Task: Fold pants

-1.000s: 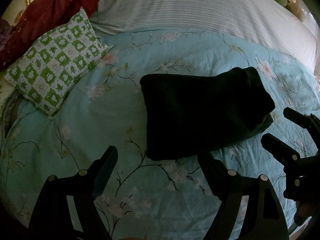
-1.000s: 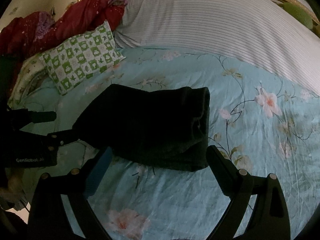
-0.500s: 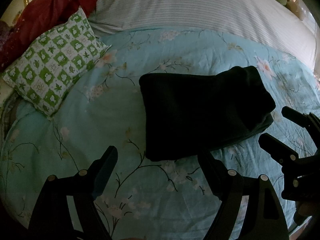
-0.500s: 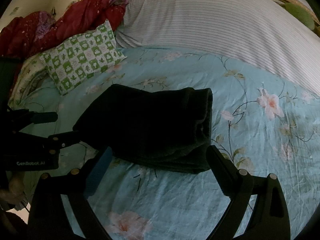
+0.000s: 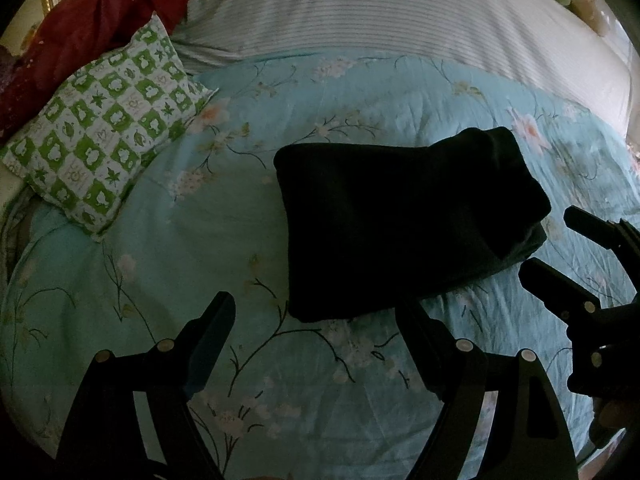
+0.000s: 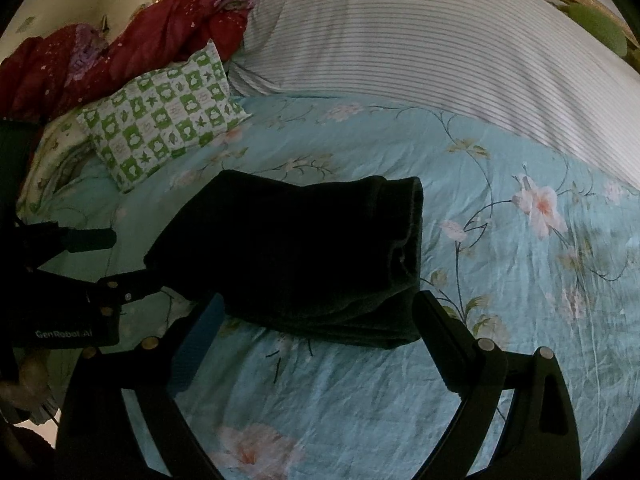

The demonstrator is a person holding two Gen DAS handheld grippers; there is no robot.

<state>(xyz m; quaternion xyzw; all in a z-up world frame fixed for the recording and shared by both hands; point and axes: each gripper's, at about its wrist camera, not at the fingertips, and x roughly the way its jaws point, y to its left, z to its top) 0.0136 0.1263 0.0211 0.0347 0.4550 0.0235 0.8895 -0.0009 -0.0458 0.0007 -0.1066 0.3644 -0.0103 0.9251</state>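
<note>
Black pants (image 5: 400, 220) lie folded into a thick rectangle on the light blue floral bedspread (image 5: 240, 240); they also show in the right wrist view (image 6: 296, 252). My left gripper (image 5: 316, 312) is open and empty, just in front of the pants' near left corner. My right gripper (image 6: 316, 308) is open and empty, its fingers standing on either side of the pants' near edge. The right gripper also shows in the left wrist view (image 5: 560, 240), and the left gripper shows in the right wrist view (image 6: 120, 256).
A green and white checkered pillow (image 5: 104, 152) lies at the left. A red quilt (image 6: 120, 48) is bunched behind it. A striped white duvet (image 6: 400, 52) covers the far side of the bed.
Both grippers have drifted slightly; the pants sit a touch lower in the right wrist view. The pants have not moved on the bed.
</note>
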